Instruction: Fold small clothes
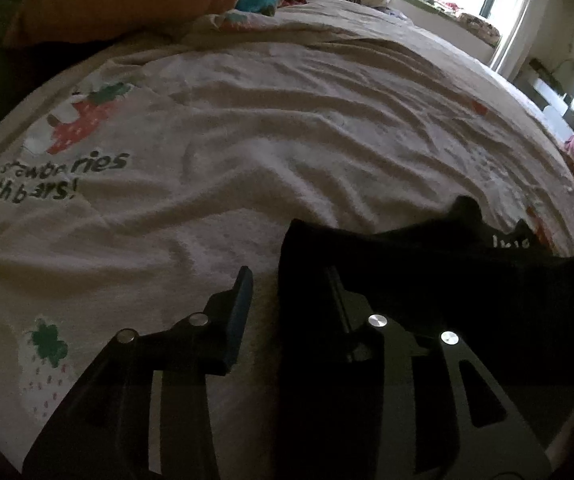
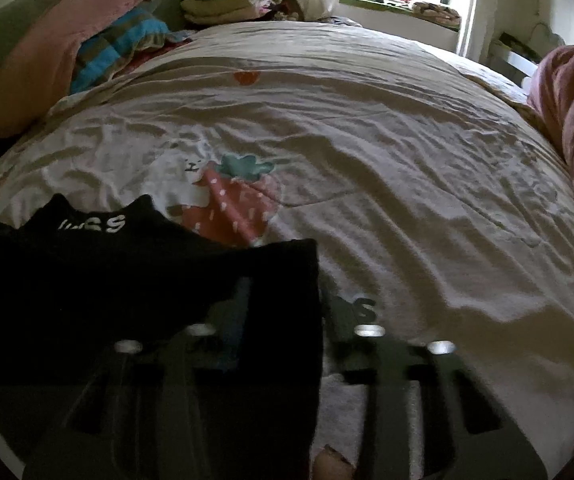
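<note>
One black garment [image 2: 143, 280], two grippers [image 1: 287, 304] [image 2: 283, 312], one strawberry-print quilt [image 2: 387, 168], one pink pillow [image 2: 47, 56]

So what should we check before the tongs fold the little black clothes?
1. Left tongs straddling the black garment's left edge: ok, one finger each side.
2. Left tongs gripping: not ok, jaws stand open.
3. Right tongs straddling its right edge: ok.
4. Right tongs gripping: cannot tell, the view is blurred.
5. Garment lying flat: not ok, its top edge is bumpy.
6. Bedspread free ahead for folding: ok, only wrinkles.
</note>
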`<action>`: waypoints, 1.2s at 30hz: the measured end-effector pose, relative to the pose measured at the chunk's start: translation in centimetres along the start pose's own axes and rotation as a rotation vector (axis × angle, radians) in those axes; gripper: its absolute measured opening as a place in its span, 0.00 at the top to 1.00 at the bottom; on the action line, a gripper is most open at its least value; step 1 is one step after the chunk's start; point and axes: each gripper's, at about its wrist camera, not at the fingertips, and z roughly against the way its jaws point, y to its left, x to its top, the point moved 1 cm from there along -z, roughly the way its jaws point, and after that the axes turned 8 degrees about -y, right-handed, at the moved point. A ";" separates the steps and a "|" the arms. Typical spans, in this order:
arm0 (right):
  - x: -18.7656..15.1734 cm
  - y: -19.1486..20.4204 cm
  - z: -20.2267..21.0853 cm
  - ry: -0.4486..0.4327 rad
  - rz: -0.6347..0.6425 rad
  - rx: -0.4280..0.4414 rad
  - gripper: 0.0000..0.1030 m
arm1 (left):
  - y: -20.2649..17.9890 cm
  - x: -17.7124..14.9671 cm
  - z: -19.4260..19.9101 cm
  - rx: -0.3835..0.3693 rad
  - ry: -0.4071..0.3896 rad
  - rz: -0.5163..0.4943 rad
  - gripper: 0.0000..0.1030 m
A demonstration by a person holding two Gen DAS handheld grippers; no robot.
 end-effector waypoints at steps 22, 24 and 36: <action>2.0 -2.7 1.5 -0.101 -0.194 0.044 0.93 | 0.7 1.6 2.5 0.000 -0.124 0.020 0.97; 1.7 -2.6 1.1 -0.088 -0.188 0.029 0.93 | 0.9 1.2 2.1 0.008 -0.111 0.019 0.97; 0.3 -2.7 1.5 -0.034 -0.161 -0.044 0.88 | 1.2 -0.2 2.9 0.032 -0.100 0.010 0.96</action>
